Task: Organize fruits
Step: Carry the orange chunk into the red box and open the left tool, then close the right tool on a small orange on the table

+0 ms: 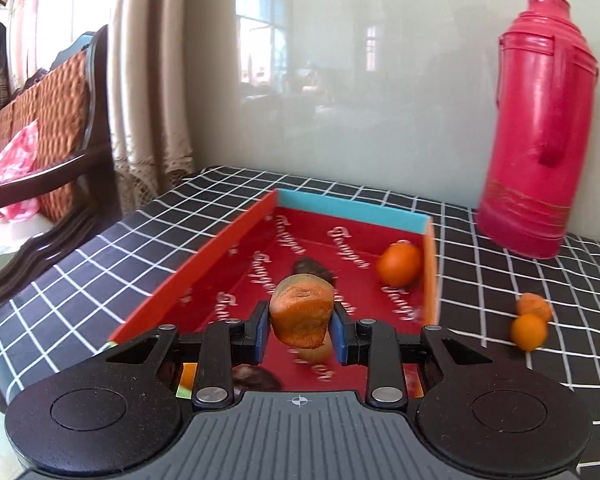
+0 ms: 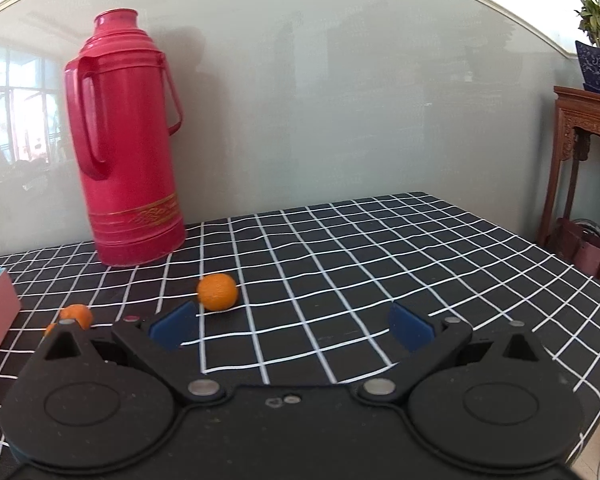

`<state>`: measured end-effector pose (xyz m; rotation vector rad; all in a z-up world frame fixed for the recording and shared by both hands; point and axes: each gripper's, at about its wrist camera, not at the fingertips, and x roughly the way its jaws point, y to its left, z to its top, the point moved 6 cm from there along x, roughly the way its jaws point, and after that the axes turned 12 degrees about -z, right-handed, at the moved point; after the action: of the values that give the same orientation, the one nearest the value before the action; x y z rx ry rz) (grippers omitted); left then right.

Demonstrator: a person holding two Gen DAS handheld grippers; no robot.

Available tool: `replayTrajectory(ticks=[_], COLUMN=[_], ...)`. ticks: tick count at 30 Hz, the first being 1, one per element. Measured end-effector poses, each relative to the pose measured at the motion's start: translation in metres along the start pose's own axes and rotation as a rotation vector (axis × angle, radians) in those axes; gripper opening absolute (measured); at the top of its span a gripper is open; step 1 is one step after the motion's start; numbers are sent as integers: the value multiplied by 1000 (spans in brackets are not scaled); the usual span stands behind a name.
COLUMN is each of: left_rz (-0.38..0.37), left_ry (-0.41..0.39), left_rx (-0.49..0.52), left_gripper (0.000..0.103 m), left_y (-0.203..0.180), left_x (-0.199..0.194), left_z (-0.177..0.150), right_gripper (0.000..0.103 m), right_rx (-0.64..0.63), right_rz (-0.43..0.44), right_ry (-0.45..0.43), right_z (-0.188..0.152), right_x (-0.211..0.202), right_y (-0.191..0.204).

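My left gripper (image 1: 301,326) is shut on an orange fruit (image 1: 302,310) and holds it above the near end of a red box (image 1: 228,248) with a blue far wall. One orange (image 1: 399,264) lies in the box's far right corner, and a dark fruit (image 1: 310,268) lies behind the held one. Two oranges (image 1: 530,320) lie on the cloth right of the box. My right gripper (image 2: 292,326) is open and empty above the checked cloth. One orange (image 2: 217,292) lies just beyond its left finger, and another orange (image 2: 76,316) lies further left.
A tall red thermos (image 1: 540,128) stands at the back against the wall; it also shows in the right wrist view (image 2: 128,140). The table has a black cloth with white grid (image 2: 360,260). A wooden chair (image 1: 52,128) stands left of the table, a wooden stand (image 2: 580,160) to the right.
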<state>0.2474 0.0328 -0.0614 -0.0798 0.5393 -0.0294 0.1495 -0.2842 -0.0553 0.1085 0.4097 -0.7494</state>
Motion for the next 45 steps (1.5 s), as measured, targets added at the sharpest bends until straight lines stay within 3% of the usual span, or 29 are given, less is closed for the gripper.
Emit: replayTrajectory(ticks=[5, 6, 8, 9, 13, 20, 36, 42, 43, 44, 45], left_rz=[-16, -30, -30, -14, -3, 36, 139, 169, 172, 175, 178], left_ry=[50, 56, 42, 23, -32, -71, -111, -110, -108, -107, -104], left_rx=[-67, -90, -112, -113, -122, -115, -130, -130, -125, -122, -122], left_gripper=[33, 38, 58, 73, 84, 87, 98, 100, 100, 100, 100], left_y=[17, 21, 27, 30, 43, 63, 109, 122, 122, 123, 124], left_x=[2, 2, -3, -8, -23, -40, -71, -74, -74, -74, -74], left_z=[-4, -5, -5, -3, 1, 3, -6, -12, -12, -13, -14], right_gripper=[97, 97, 97, 97, 97, 97, 94, 87, 81, 67, 63], right_rx=[-24, -32, -51, -57, -72, -69, -134, -172, -174, -177, -178], right_rz=[35, 42, 48, 51, 66, 89, 47, 23, 25, 27, 33], right_ry=[6, 6, 6, 7, 18, 96, 190, 214, 220, 228, 237], right_z=[-1, -1, -1, -1, -1, 0, 4, 2, 1, 0, -1], right_x=[-1, -1, -1, -1, 4, 29, 97, 114, 115, 116, 117], right_y=[17, 21, 27, 30, 40, 57, 84, 93, 94, 95, 97])
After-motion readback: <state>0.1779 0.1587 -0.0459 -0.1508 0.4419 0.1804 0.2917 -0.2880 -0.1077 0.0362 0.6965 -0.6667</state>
